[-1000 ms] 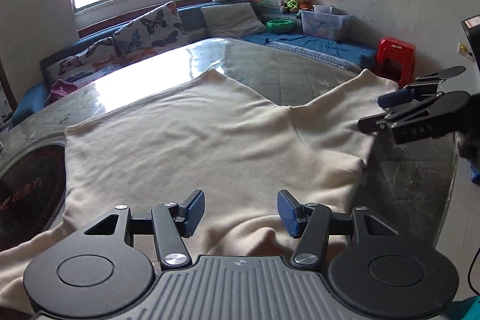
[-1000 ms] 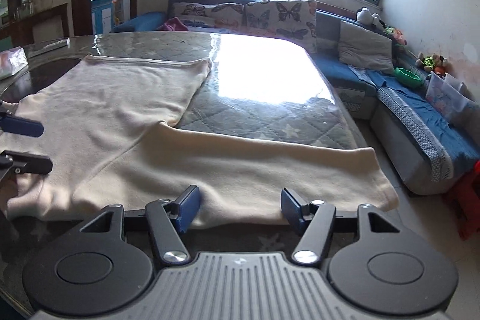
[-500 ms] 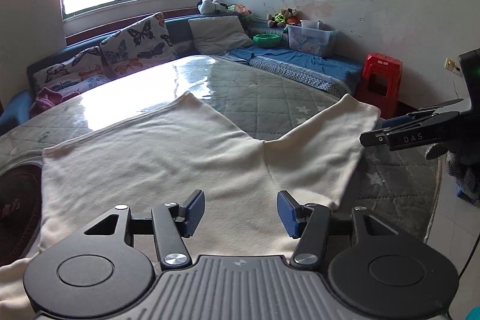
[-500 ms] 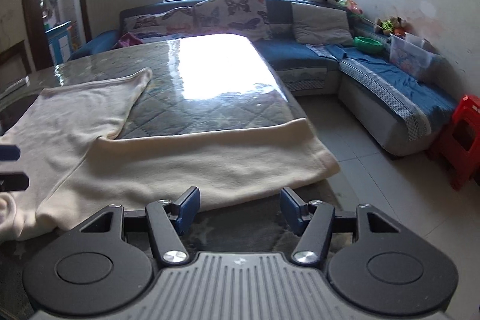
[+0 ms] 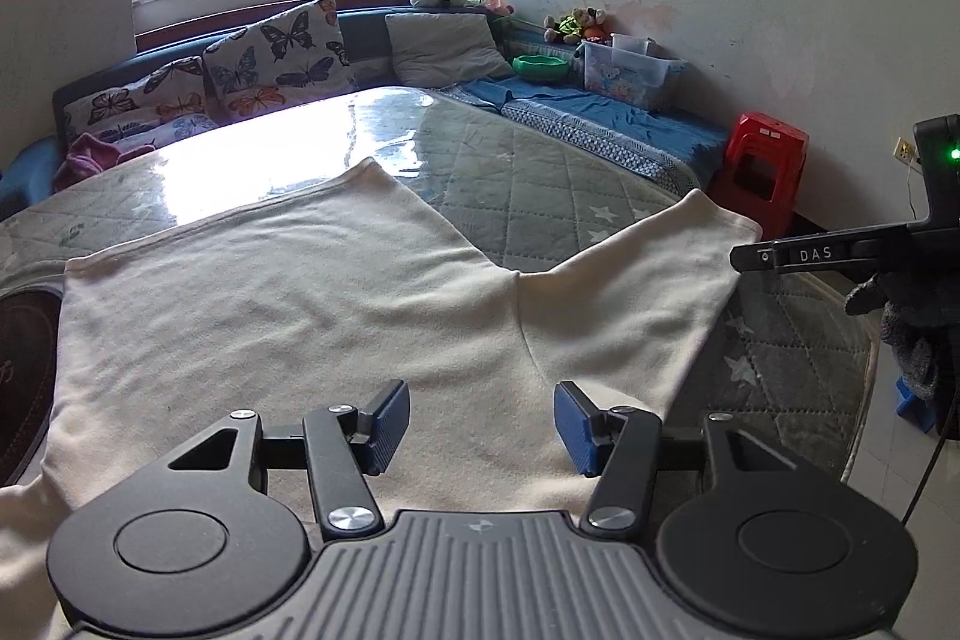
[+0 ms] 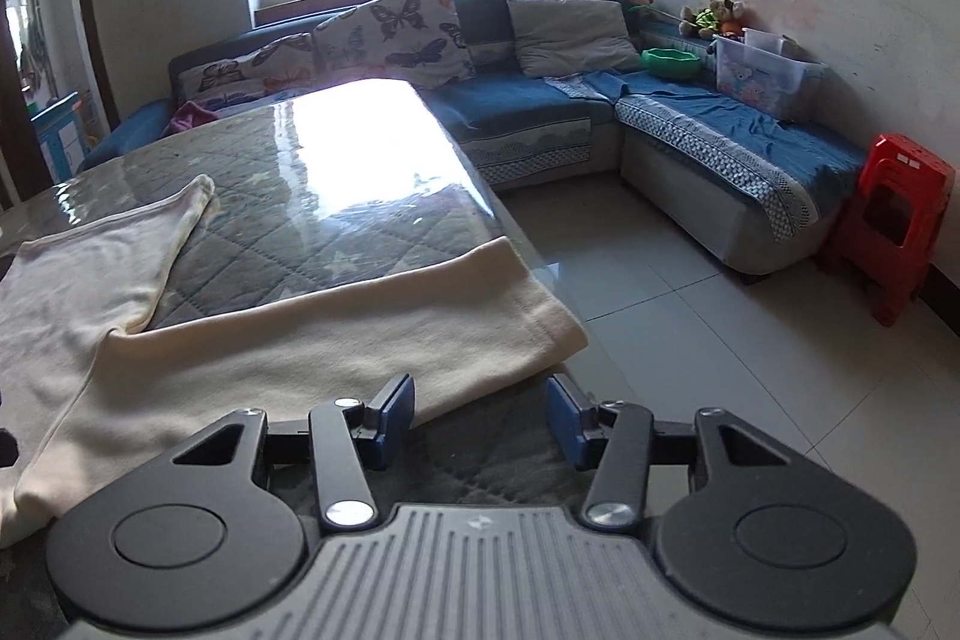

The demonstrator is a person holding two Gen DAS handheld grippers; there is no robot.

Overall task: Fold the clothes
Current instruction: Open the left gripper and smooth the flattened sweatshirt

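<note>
A glossy quilted bench (image 5: 516, 178) fills the frame centre, with a cream garment (image 5: 288, 304) spread flat across it. The left tongs (image 5: 482, 427) hover wide over its near edge; the right tongs (image 6: 480, 421), also wide, sit just below its lower-centre sleeve end.

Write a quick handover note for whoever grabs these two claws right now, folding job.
Left claw: open, holding nothing, poised over the garment's near edge.
Right claw: open, holding nothing, aimed at the end of the right sleeve.
Cream long-sleeved garment: spread flat on the quilted table. Right sleeve stretches to the table's right edge; the other sleeve lies toward the far side.
Done: garment laid out, no fold visible yet.
Left: fold both sleeves inward, then fold the body, probably starting with the right sleeve.
</note>
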